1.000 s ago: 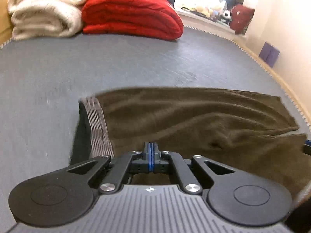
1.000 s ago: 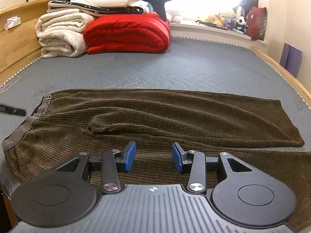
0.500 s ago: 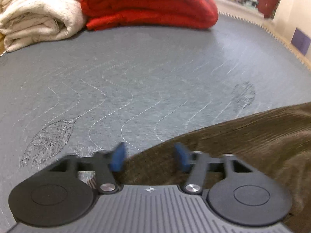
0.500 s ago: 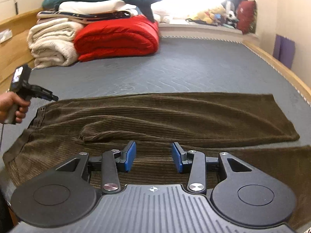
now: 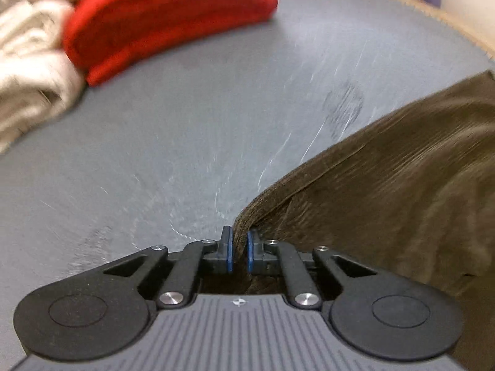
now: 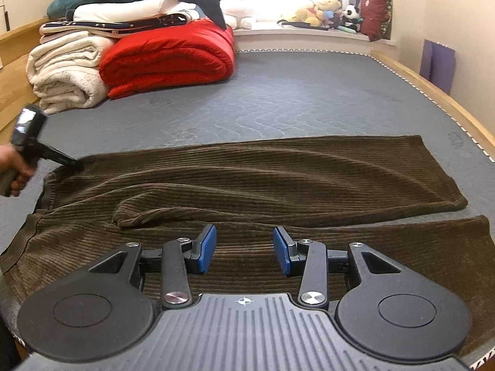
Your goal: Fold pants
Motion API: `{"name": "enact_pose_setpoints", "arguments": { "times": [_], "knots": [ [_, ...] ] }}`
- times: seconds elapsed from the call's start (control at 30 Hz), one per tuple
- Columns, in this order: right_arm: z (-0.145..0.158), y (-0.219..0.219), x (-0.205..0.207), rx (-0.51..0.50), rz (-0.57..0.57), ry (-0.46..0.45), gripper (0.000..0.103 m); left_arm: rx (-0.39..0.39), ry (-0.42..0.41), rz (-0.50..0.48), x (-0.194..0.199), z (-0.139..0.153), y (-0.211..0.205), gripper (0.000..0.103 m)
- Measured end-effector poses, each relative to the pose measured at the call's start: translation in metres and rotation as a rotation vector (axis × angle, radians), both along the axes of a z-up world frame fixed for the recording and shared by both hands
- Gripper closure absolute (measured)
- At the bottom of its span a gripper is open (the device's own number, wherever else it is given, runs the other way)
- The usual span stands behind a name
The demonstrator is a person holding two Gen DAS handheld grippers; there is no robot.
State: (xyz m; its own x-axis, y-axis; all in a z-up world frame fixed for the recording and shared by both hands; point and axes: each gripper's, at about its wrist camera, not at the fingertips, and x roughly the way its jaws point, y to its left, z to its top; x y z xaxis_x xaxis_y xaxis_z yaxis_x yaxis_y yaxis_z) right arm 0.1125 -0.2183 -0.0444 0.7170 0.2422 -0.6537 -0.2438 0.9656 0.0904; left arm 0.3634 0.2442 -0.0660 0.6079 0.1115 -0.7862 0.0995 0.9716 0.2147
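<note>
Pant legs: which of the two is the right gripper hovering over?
The near leg, lying along the front edge of the bed; the right gripper hangs open above it. The far leg lies beyond.

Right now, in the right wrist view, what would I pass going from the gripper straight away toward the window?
Right gripper → brown pants → bare grey mattress → window ledge with soft toys.
</note>
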Motion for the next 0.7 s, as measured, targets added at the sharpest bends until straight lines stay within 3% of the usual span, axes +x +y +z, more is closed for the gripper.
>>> {"name": "enact_pose_setpoints", "arguments": {
  "times": [0.13, 0.2, 0.27, 0.37, 0.43, 0.5, 0.53, 0.6, 0.67, 0.7],
  "knots": [
    [0.001, -0.003, -0.005, 0.017, -0.046, -0.007, 0.06, 0.069, -0.188, -0.076, -0.103, 0.046, -0.04, 0.095],
    [0.0, -0.008, -0.01, 0.038, -0.069, -0.023, 0.063, 0.036, -0.243, -0.085, -0.16, 0.056, -0.056, 0.095],
    [-0.005, -0.015, -0.017, 0.066, -0.103, -0.034, 0.075, 0.014, -0.251, -0.086, -0.219, 0.047, -0.069, 0.095],
    [-0.019, -0.027, -0.024, 0.102, -0.182, -0.008, 0.075, 0.004, -0.169, -0.076, -0.27, 0.005, -0.079, 0.093],
    [-0.024, -0.036, -0.024, 0.132, -0.218, 0.033, 0.075, -0.074, -0.111, -0.017, -0.285, -0.013, -0.075, 0.09],
    [-0.024, -0.042, -0.027, 0.125, -0.226, 0.012, 0.075, -0.158, -0.173, 0.069, -0.3, -0.004, -0.068, 0.087],
    [-0.025, -0.045, -0.028, 0.098, -0.234, 0.005, 0.075, -0.241, -0.207, 0.116, -0.304, 0.003, -0.061, 0.077],
    [-0.03, -0.053, -0.029, 0.1, -0.259, 0.017, 0.075, -0.423, -0.214, 0.21, -0.308, 0.006, -0.047, 0.068],
    [-0.034, -0.063, -0.03, 0.134, -0.283, 0.038, 0.075, -0.585, -0.145, 0.291, -0.307, -0.012, -0.034, 0.068],
    [-0.035, -0.067, -0.03, 0.139, -0.292, 0.039, 0.075, -0.606, -0.103, 0.315, -0.306, -0.021, -0.031, 0.067]
  ]
}}
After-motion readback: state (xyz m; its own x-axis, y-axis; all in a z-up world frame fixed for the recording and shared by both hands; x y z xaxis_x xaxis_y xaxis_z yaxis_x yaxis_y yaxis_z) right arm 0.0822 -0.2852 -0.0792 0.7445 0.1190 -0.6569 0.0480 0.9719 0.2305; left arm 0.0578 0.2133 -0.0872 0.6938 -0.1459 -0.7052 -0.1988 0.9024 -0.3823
